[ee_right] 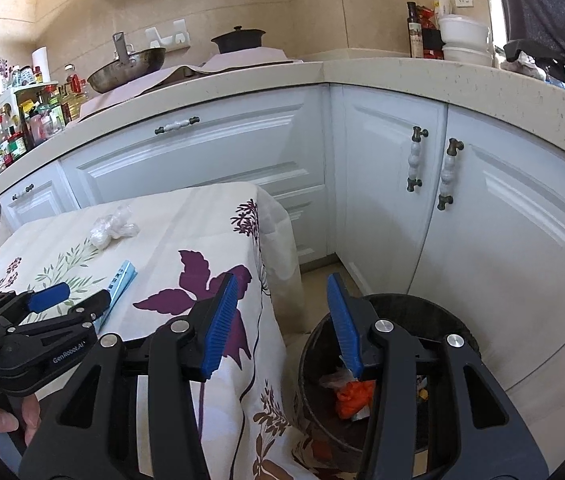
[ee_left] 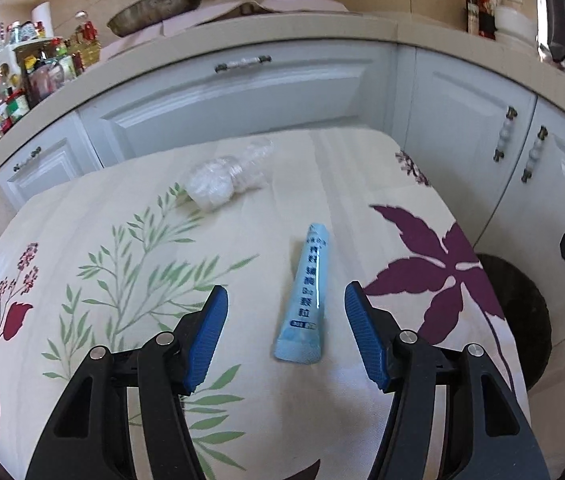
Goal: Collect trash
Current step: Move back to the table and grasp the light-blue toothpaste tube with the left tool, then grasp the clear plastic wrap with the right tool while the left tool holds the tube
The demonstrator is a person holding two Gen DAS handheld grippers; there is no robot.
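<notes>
Left wrist view: the left gripper (ee_left: 285, 322) hangs spread and empty astride the blue sachet (ee_left: 306, 296) lying flat on the tablecloth (ee_left: 122, 208); it looks light, thin and limp, best pinched mid-length. Beyond lies crumpled clear plastic (ee_left: 224, 176), probably springy.

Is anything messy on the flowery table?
Yes. A crumpled clear plastic wrapper and a light blue tube lie loose on the tablecloth, though the trash bin stands beside the table.
</notes>
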